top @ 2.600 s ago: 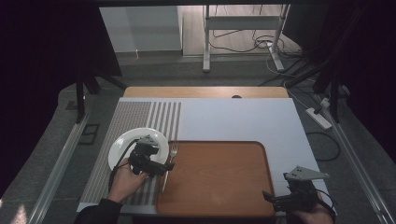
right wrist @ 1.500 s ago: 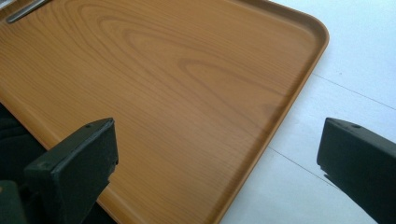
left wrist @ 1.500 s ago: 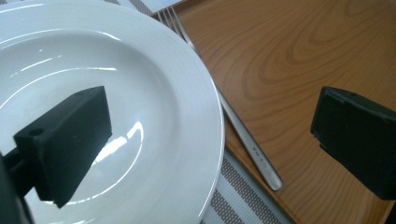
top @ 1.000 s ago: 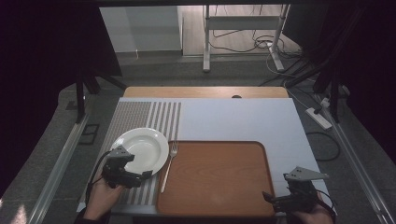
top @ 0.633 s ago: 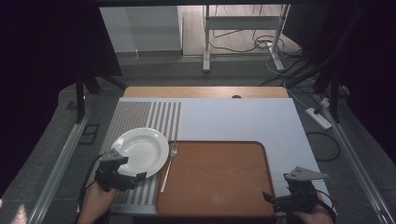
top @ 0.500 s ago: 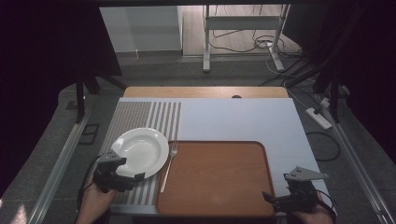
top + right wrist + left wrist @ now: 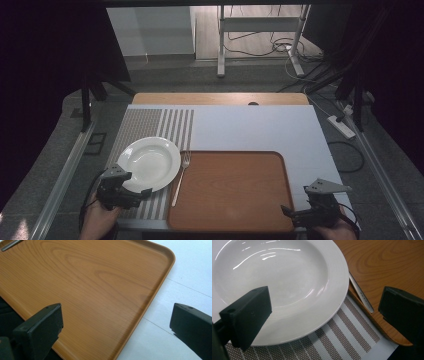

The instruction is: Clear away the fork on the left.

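Plate: white, deep-welled, empty. Lies on the striped placemat at the table's left, its right rim just beside the fork, which rests along the left edge of the wooden tray.

Change: 2.6 s ago the left gripper sat over the plate's right rim beside the fork; it has since drawn back toward the person and now sits at the plate's near rim, jaws wide apart, holding nothing. Plate position reads much as before, at most nudged slightly. Judged: plate and fork look set down and released, so the left hand seems free for a next item.

Right gripper: unmoved at the tray's near right corner, jaws wide apart, empty, above tray and white tabletop.

Surface: pale white tabletop with a wooden strip along its far edge; tray bare.

Room: dim, dark curtains at both sides, grey floor, metal stand and loose cables beyond, power strip at right.
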{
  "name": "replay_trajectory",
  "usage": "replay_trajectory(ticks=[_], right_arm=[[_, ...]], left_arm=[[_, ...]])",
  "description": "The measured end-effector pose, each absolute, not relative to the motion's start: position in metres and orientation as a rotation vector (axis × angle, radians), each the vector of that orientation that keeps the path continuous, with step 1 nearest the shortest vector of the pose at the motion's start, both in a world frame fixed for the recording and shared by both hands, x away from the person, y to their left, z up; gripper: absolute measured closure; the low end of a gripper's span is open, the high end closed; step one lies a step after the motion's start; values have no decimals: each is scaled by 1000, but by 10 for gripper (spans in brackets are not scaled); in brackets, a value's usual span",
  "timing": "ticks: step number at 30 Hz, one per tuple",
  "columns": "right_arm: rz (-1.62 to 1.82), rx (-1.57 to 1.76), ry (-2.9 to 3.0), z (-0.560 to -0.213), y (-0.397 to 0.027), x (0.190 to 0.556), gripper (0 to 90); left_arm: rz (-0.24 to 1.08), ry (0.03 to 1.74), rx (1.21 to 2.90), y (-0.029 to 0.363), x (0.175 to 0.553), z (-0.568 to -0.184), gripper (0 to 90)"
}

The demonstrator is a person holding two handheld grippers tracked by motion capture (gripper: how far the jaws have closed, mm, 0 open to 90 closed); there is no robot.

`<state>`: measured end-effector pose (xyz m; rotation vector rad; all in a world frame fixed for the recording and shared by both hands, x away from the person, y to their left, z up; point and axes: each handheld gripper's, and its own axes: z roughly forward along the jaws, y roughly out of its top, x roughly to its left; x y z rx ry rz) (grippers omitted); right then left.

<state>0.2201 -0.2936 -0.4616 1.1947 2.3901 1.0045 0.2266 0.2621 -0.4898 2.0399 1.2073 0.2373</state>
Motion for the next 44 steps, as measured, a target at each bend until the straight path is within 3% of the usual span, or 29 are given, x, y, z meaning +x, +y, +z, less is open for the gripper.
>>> replay_trajectory(ticks=[44], right_arm=[[942,1220,2388,-463,-291,222,0]], left_arm=[[296,1247,2026,285,202,-486,0]])
